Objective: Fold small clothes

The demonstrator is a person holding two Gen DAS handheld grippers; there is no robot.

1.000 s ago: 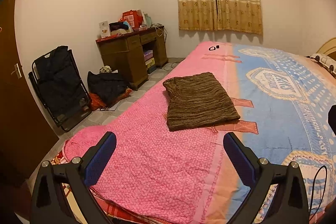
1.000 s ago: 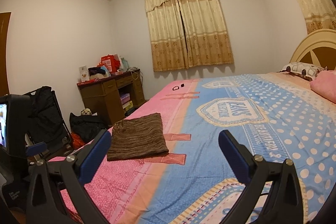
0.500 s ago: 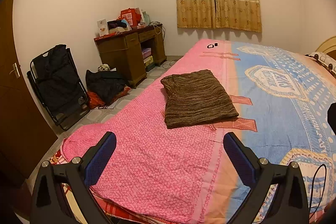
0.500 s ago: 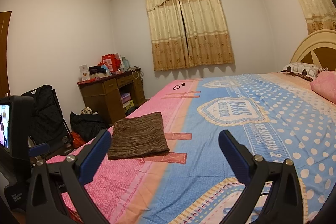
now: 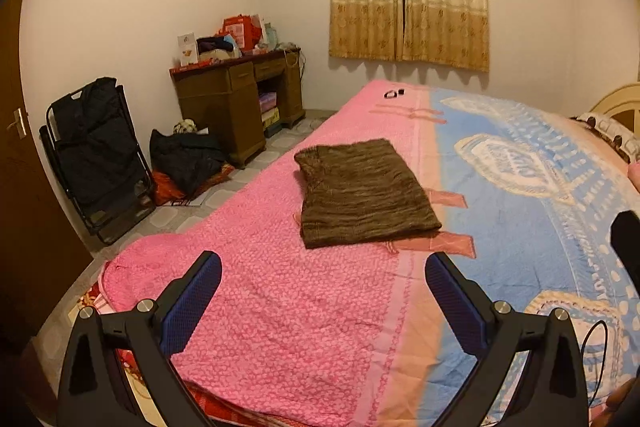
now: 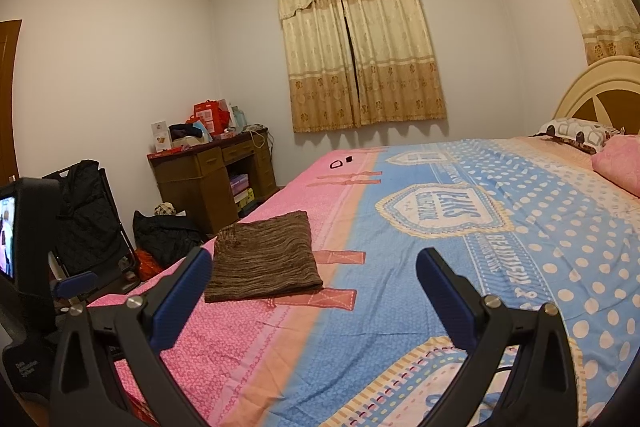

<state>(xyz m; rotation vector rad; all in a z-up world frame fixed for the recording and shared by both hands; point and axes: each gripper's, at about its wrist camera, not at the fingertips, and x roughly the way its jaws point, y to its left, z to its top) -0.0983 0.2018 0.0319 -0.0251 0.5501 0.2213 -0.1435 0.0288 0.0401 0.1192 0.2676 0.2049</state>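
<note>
A brown striped knit garment [image 5: 362, 193] lies folded into a flat rectangle on the pink side of the bed cover [image 5: 280, 299]. In the right wrist view the same garment [image 6: 262, 257] rests left of centre on the bed. My left gripper [image 5: 320, 295] is open and hovers over the pink cover, short of the garment, holding nothing. My right gripper [image 6: 314, 291] is open too, above the cover near the garment's front right corner, nothing between its fingers. The left gripper's body with its small screen [image 6: 24, 247] shows at the left edge of the right wrist view.
A wooden desk [image 5: 236, 107] piled with boxes stands by the far wall, left of the bed. A folded black chair [image 5: 94, 155] and a dark bag [image 5: 186, 159] sit on the floor. Two small black items [image 5: 394, 93] lie near the bed's far edge. Pillows [image 6: 580, 137] lie by the headboard.
Both grippers stayed open and drew slightly back and up from the bed; the folded garment has not moved.
</note>
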